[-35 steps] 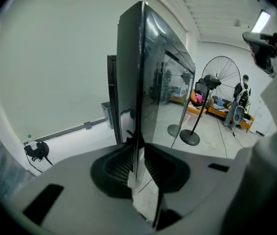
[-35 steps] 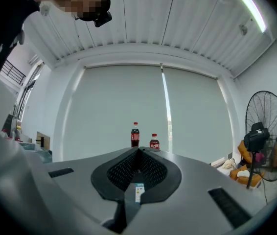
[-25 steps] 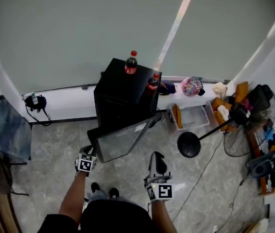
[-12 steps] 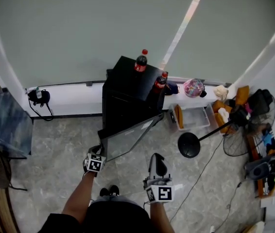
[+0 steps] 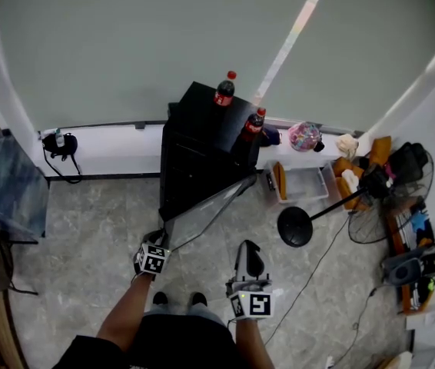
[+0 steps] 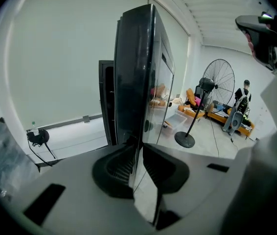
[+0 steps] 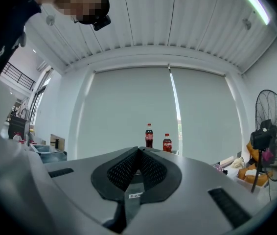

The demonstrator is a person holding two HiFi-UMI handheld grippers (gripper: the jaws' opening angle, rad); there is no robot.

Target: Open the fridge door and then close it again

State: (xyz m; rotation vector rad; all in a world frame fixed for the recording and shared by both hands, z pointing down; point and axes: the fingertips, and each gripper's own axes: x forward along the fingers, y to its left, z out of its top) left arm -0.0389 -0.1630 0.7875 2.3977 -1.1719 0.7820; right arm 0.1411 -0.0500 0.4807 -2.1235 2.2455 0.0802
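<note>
Fridge door [image 5: 206, 210] half open, its free edge pinched by the left gripper [image 6: 139, 151]
Inside of the fridge [image 5: 198, 141] is hidden behind the door, whose foot the gripper body cuts off in the left gripper view. Left jaws nearly together, clamped on the door's thin edge; right gripper [image 7: 138, 153] jaws closed on nothing, clear of the door. It stands on the floor [image 5: 94, 229] against the wall; door upright, long axis vertical, free edge swung toward the person

Overhead head cam; fridge [image 5: 198, 156] shared
</note>
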